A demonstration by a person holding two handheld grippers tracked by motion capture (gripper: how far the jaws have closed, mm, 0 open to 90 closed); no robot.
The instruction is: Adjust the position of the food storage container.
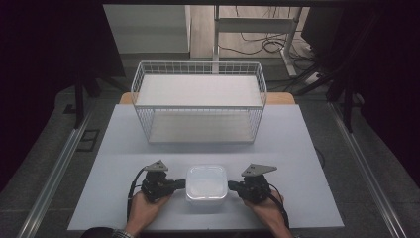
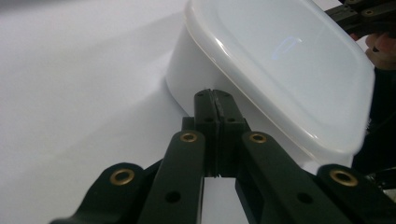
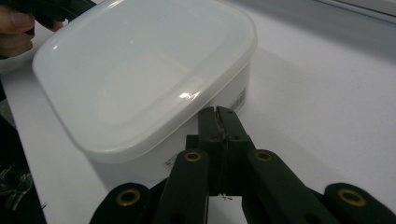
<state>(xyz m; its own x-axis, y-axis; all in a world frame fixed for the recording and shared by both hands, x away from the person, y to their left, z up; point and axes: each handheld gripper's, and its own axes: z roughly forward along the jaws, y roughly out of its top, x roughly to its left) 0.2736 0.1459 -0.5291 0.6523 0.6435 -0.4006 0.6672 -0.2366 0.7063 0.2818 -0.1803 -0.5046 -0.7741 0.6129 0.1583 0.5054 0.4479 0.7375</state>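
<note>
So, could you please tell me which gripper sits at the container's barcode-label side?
The right gripper: a barcode label shows on the white container wall beside it.

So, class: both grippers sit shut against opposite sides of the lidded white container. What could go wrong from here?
1. Both the left gripper and the right gripper are shut and only press at the white container beneath its lid, so a lift may let it slip.
2. Uneven pushing could slide or twist it on the smooth table.
3. Upward pressure under the rim might pop the lid.
</note>
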